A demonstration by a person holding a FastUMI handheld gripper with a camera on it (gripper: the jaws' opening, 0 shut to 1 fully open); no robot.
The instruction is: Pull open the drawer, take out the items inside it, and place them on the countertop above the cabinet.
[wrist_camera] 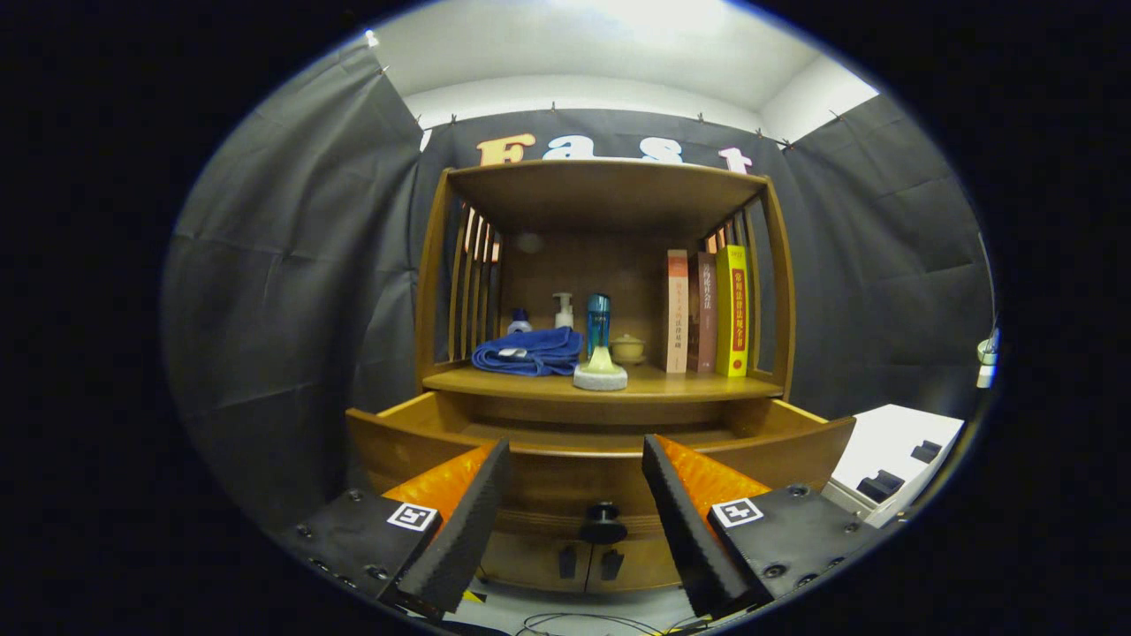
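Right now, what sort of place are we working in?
Probably a staged booth, not a real home: black cloth walls hang around a lone wooden cabinet with its drawer pulled open. The open gripper faces the drawer knob.

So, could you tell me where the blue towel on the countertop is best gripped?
Pinch the blue towel at its folded front edge, coming straight from the front over the open drawer; the bottles behind it block other sides. The hand-held gripper is open, the drawer knob between its fingers.
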